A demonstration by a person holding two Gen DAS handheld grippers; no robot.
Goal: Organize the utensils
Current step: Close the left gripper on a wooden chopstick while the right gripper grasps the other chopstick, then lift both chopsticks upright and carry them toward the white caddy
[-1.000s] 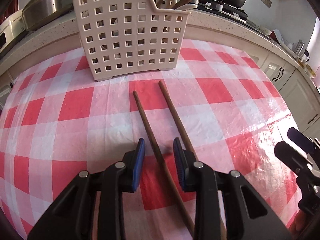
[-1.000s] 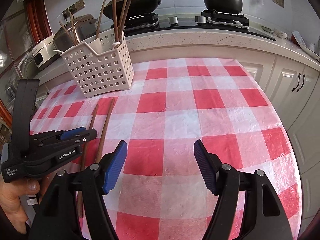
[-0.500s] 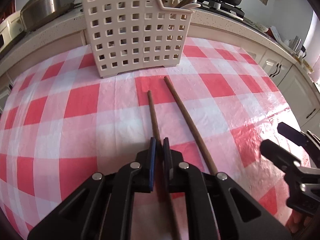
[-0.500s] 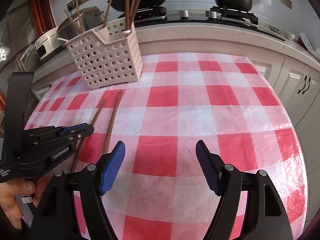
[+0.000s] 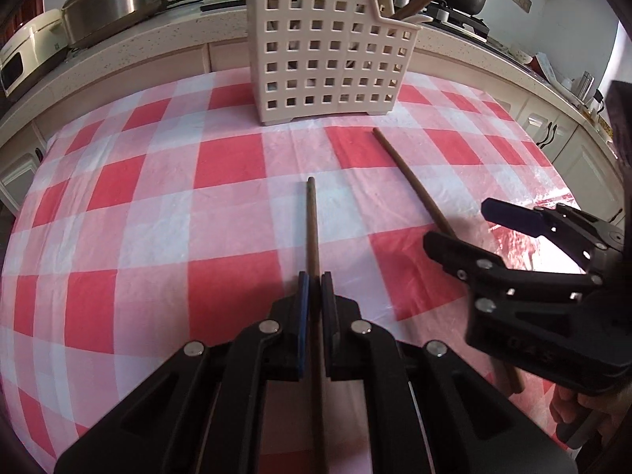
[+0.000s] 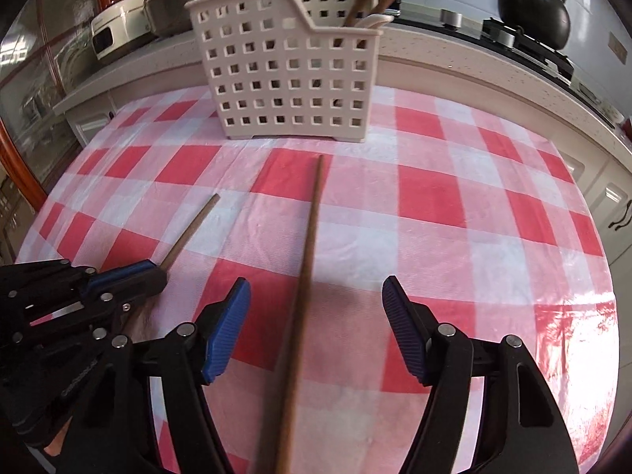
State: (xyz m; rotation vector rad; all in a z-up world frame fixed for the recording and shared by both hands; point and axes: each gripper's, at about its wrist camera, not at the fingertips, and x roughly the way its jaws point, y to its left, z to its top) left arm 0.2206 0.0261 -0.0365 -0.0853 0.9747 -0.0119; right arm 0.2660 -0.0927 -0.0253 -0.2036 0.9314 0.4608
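Wooden chopsticks, two, on my checked desk (image 5: 158, 205).
My left tool (image 5: 315, 282) pinches one chopstick (image 5: 312, 221); my right tool (image 6: 316, 308) gapes wide, empty, astride the other chopstick (image 6: 310, 237).

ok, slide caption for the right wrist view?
Right gripper open astride a chopstick on the checked cloth, caddy ahead, left gripper shut on the second chopstick.

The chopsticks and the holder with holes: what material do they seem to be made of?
Chopsticks, one in the left hand-held gripper at, one lying on the table: probably wood or bamboo, matte brown, no shine. Holder: likely moulded plastic, smooth cream surface with a regular grid of square holes.
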